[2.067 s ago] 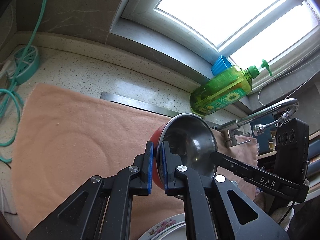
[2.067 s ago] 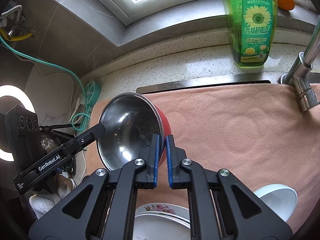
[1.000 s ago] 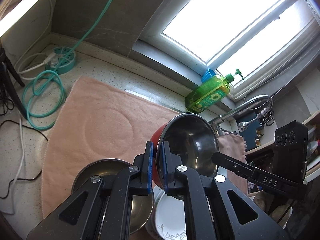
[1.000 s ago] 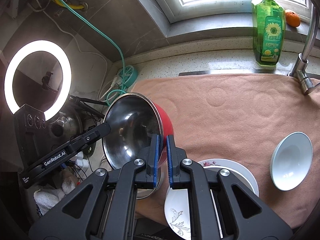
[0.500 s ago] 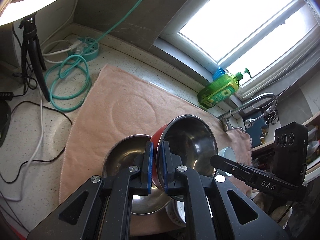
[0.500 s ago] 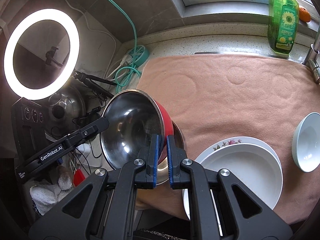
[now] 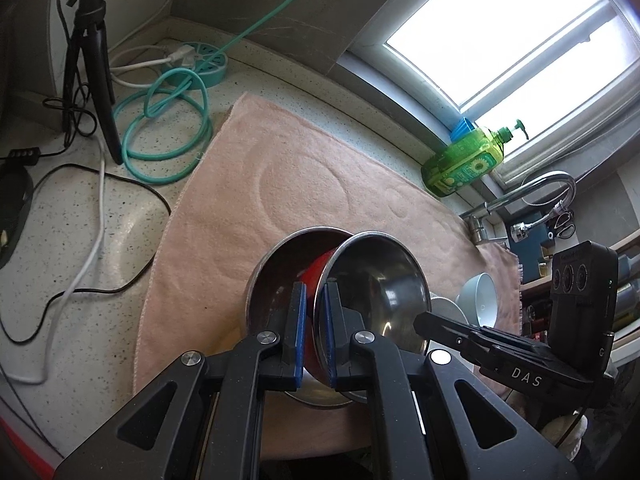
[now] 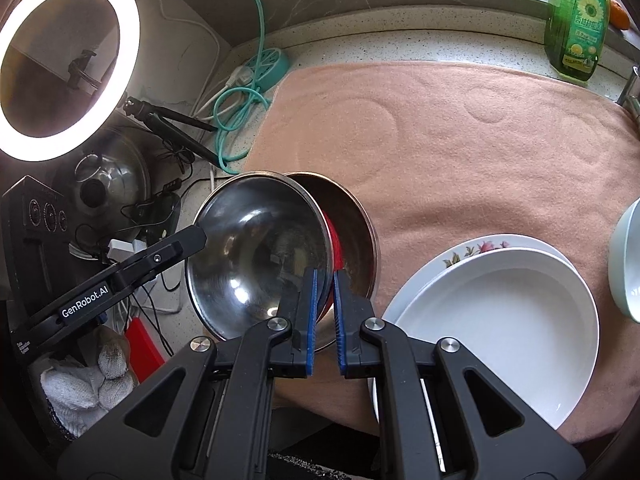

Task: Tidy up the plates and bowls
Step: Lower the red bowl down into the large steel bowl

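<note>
Two steel bowls: one red-sided [image 8: 260, 256], one plain [image 8: 352, 232]. Two stacked white plates: a plain plate [image 8: 496, 320] and a floral plate [image 8: 480, 249]. One pale ceramic bowl [image 8: 626, 264]. One green soap bottle [image 8: 578, 20]. One pink towel [image 8: 460, 152].

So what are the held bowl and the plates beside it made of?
Held bowl: looks like stainless steel inside, mirror-bright with reflections, and red coated outside, glossy. Plates: probably glazed ceramic or porcelain, smooth white with a sheen; the lower one has a printed flower rim. Melamine can't be ruled out.
</note>
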Demonstrator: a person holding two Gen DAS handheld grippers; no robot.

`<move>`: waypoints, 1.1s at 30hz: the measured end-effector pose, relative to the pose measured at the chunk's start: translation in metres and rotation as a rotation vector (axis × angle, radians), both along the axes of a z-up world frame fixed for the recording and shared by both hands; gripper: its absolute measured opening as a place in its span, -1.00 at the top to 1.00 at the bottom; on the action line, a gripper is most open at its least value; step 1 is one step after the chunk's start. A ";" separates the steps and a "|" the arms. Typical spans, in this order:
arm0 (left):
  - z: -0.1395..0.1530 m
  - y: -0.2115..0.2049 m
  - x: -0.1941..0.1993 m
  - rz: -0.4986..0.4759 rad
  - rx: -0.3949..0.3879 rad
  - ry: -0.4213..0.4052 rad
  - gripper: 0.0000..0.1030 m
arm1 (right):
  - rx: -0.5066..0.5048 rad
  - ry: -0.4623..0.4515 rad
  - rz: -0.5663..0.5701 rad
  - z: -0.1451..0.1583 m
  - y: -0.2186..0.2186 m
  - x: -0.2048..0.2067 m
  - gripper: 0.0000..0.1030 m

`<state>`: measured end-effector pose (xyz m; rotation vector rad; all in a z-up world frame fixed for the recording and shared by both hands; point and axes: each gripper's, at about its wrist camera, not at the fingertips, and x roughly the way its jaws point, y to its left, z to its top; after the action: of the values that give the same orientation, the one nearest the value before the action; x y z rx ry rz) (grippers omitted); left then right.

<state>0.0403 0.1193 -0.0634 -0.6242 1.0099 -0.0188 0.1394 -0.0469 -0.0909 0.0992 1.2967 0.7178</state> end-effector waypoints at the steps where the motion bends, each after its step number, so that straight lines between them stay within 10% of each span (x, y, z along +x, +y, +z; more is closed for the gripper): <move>1: -0.002 0.000 0.001 0.000 0.006 0.006 0.87 | -0.011 0.001 0.005 -0.003 0.002 0.000 0.85; 33: -0.036 -0.004 0.015 -0.035 0.076 0.106 0.87 | -0.129 -0.016 0.038 -0.031 0.023 0.009 0.79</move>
<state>0.0550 0.1148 -0.0989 -0.5422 1.1187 0.0218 0.1484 -0.0235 -0.1218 -0.0356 1.3289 0.6637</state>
